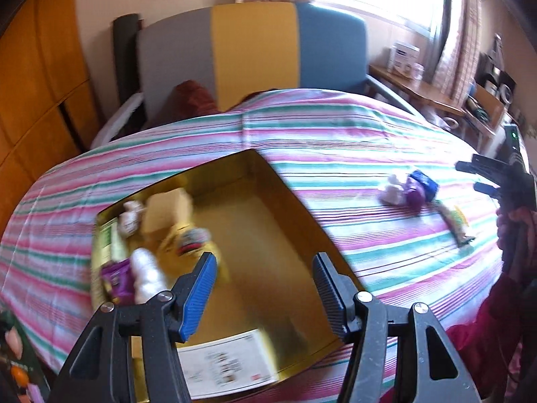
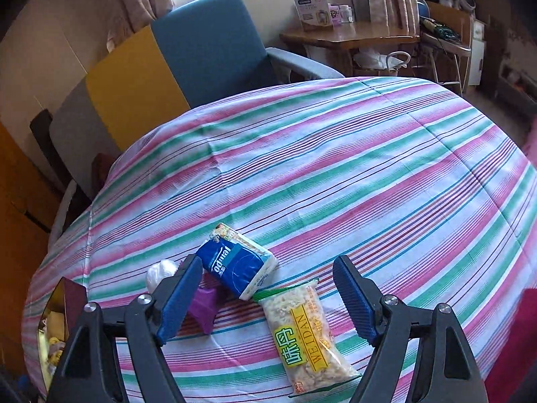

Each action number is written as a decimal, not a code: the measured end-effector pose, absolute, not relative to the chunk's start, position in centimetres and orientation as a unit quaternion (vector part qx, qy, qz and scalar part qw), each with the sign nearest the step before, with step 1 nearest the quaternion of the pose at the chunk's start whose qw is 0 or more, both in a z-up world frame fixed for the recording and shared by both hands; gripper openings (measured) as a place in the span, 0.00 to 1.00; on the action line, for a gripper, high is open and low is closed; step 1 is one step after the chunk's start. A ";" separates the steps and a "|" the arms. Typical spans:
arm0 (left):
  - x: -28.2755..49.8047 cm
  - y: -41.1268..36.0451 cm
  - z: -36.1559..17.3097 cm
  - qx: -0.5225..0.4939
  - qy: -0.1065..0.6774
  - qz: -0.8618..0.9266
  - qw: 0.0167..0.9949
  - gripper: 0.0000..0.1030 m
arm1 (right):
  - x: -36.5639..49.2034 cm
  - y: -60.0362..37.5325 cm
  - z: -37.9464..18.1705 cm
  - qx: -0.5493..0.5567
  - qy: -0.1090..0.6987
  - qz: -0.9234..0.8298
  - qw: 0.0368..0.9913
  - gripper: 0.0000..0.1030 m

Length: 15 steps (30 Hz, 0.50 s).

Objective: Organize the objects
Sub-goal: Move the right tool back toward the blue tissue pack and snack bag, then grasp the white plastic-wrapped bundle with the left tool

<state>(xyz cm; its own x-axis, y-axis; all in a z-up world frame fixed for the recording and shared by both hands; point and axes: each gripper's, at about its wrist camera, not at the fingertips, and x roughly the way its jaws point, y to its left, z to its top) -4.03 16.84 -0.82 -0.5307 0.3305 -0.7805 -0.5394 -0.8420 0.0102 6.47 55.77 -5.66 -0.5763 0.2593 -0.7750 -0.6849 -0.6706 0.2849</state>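
A gold box lies open on the striped bed cover. It holds a white wrapped item, a purple packet, a yellow packet, a tan block and a printed card. My left gripper is open and empty above the box. My right gripper is open and empty over a WEIDAN snack bag. A blue Tempo tissue pack, a purple packet and a white wrapped item lie just beyond it.
A grey, yellow and blue chair stands behind the bed. A wooden side table with a white carton is at the back right. A wooden wardrobe is on the left. The box's corner shows in the right wrist view.
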 end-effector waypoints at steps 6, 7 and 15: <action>-3.6 21.6 -0.5 -0.421 0.138 0.845 0.300 0.58 | 7.6 57.0 -5.7 -0.345 0.322 0.832 0.292 0.79; -3.5 22.4 -0.5 -0.421 0.141 0.842 0.306 0.58 | 7.8 57.3 -5.7 -0.343 0.329 0.830 0.292 0.80; -3.8 29.4 -2.3 -0.464 0.135 0.792 0.372 0.50 | 8.2 57.9 -5.8 -0.331 0.357 0.827 0.282 0.80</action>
<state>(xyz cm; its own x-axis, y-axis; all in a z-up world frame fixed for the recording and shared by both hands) -3.80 29.39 -2.28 -0.2916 0.4638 -0.8366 -0.7152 -0.6865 -0.1313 8.24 57.88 -5.84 -0.6222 0.2302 -0.7482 -0.7028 -0.5853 0.4043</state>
